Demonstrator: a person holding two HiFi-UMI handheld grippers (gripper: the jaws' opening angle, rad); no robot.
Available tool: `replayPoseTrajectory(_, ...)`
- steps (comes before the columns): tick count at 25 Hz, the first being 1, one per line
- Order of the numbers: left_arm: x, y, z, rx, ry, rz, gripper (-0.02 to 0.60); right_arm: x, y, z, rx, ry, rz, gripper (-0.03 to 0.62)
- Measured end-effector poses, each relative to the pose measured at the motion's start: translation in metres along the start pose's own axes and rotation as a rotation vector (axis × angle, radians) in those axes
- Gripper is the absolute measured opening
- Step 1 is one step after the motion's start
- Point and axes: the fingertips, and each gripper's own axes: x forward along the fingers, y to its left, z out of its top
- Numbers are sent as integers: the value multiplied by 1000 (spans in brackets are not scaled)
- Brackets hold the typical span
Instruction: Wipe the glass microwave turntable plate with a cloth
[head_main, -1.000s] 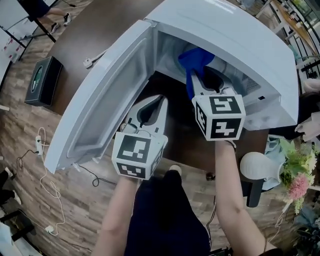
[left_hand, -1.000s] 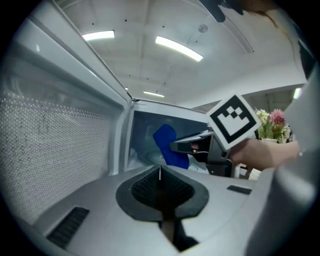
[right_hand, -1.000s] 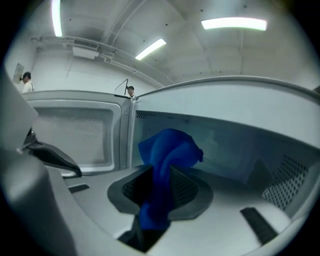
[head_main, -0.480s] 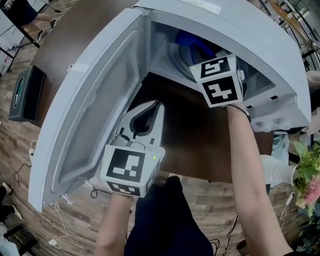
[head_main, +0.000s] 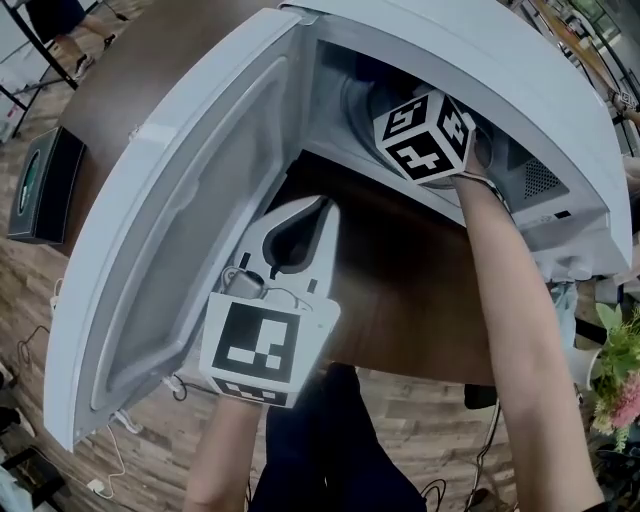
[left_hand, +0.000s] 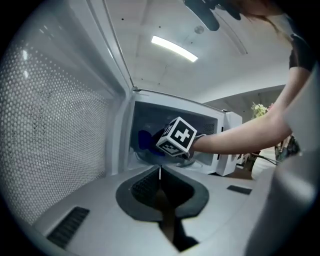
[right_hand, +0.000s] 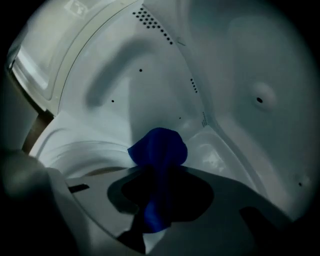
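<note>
White microwave (head_main: 500, 70) on brown table (head_main: 400, 290), door (head_main: 170, 230) swung open to the left. Glass turntable plate (right_hand: 216, 159) lies on the cavity floor; rim only dimly seen. Right gripper (right_hand: 160, 175) reaches inside, jaws clamped on blue cloth (right_hand: 159, 147), which appears to press on the plate. Left gripper (left_hand: 160, 172) is outside near the door, jaws together, empty.

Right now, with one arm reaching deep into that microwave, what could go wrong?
The right gripper is shut on only a bunched tail of the blue cloth, so rubbing might pull it out of the jaws. Pressing near the rim of the glass turntable plate could tip it. The cavity looks cramped, so the gripper's marker cube may knock the top edge of the microwave.
</note>
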Motion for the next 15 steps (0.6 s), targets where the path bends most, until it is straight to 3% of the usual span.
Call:
replayPoseTrajectory(6, 2, -6, -4, 28, 6, -13, 12, 11, 14, 4, -238, 5, 26, 84)
replayPoseTrajectory(15, 0, -15, -5, 57, 5, -25, 12, 11, 17, -13, -439, 105, 43, 83)
